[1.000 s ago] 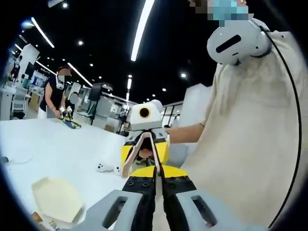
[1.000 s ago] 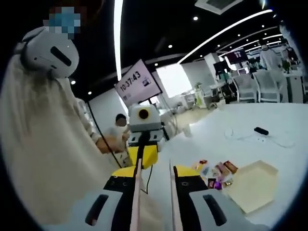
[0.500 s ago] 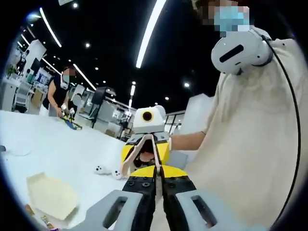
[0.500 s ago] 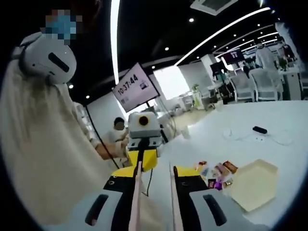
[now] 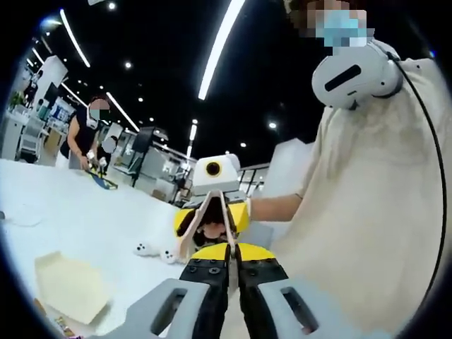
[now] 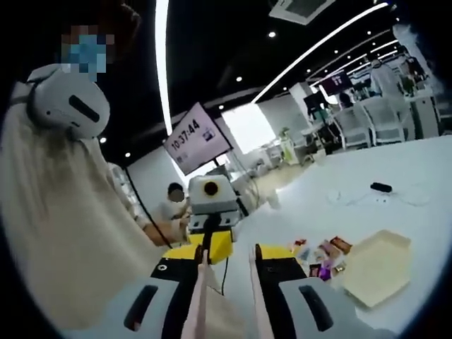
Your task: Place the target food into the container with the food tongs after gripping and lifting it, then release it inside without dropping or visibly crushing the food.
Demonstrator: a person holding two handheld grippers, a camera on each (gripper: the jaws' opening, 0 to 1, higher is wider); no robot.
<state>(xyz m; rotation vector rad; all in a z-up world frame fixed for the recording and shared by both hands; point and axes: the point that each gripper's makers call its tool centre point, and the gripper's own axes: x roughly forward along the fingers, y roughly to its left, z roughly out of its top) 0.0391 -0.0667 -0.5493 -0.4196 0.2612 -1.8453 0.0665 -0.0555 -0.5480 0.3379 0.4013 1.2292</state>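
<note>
Food tongs sit clenched between the right gripper's fingers; left gripper's fingers closed.

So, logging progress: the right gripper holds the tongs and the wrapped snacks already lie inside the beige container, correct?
Not quite. The right gripper view shows the wrapped snacks lying on the white table beside the beige container, not inside it. The right gripper does hold the tongs.

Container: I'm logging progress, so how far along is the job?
Done: the right gripper is shut on the tongs. In hand: nothing; the tongs are open and empty, held in the air. Left: the food packets lie beside the container, which looks empty, so gripping, lifting and releasing are all to do.
</note>
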